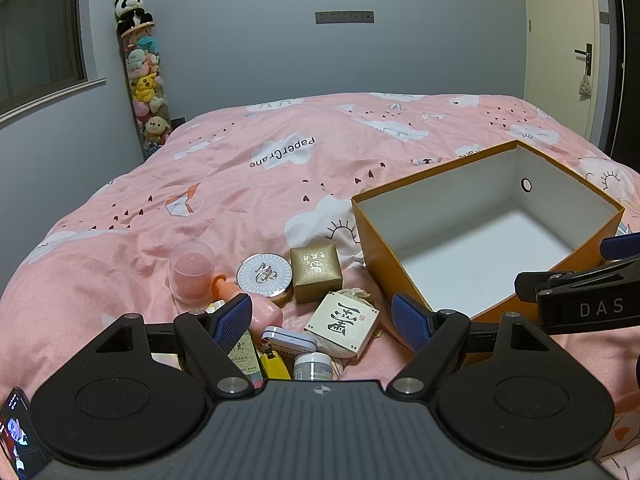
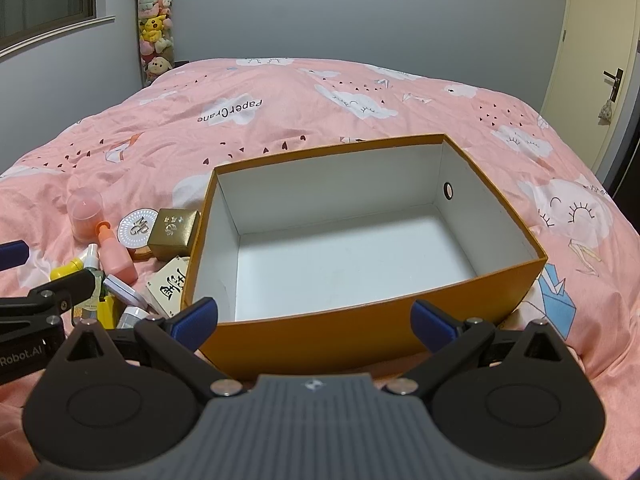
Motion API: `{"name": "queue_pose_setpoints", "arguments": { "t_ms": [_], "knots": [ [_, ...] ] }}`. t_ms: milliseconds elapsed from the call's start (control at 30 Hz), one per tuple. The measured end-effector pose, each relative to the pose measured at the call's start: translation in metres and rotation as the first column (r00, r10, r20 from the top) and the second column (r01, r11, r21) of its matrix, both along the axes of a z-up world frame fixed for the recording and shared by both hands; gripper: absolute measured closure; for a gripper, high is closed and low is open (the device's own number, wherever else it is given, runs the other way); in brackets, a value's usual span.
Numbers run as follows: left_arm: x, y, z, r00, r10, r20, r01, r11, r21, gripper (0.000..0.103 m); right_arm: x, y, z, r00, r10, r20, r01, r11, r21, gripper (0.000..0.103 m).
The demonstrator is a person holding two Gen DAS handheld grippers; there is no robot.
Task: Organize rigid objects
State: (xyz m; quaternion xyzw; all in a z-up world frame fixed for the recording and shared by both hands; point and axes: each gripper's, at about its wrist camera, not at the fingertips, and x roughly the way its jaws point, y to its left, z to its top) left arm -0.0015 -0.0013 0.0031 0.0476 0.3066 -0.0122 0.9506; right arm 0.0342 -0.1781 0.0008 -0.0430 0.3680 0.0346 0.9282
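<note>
Hovering my left gripper (image 1: 322, 322), jaws wide and empty, over the trinket pile (image 1: 280, 304), nearer than my equally open right gripper (image 2: 314, 320) facing the orange box (image 2: 360, 332).

- One open orange box (image 2: 372, 332) with a white inside, nothing in it.
- One gold square case (image 1: 316, 274).
- One round white compact (image 1: 264, 276).
- One square white tile (image 1: 344, 324) bearing a black character.
- One clear-domed pink candle (image 1: 191, 272).
- One pink bottle (image 2: 118, 258).
- One flat tin (image 1: 289, 338).
- One grey jar (image 1: 313, 365).
- Perhaps two yellow items (image 2: 67, 270), partly hidden.
</note>
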Motion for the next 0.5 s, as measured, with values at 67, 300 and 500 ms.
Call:
{"name": "queue_pose_setpoints", "arguments": {
  "t_ms": [67,300,500],
  "knots": [
    [0.0002,0.0001,-0.0004,1.000,0.000,0.000,0.000,1.000,0.000,0.010,-0.0001,0.0004,-0.0010,1.000,0.000,0.000,0.000,1.000,0.000,0.002],
    [0.0002,0.0000,-0.0005,1.000,0.000,0.000,0.000,1.000,0.000,0.010,0.0002,0.0003,-0.0019,1.000,0.000,-0.002,0.000,1.000,0.001,0.002],
    [0.0000,0.0000,-0.0003,1.000,-0.001,0.002,0.001,1.000,0.001,0.010,0.0005,-0.0010,-0.0048,1.000,-0.004,-0.006,0.004,1.000,0.005,0.002]
  ]
}}
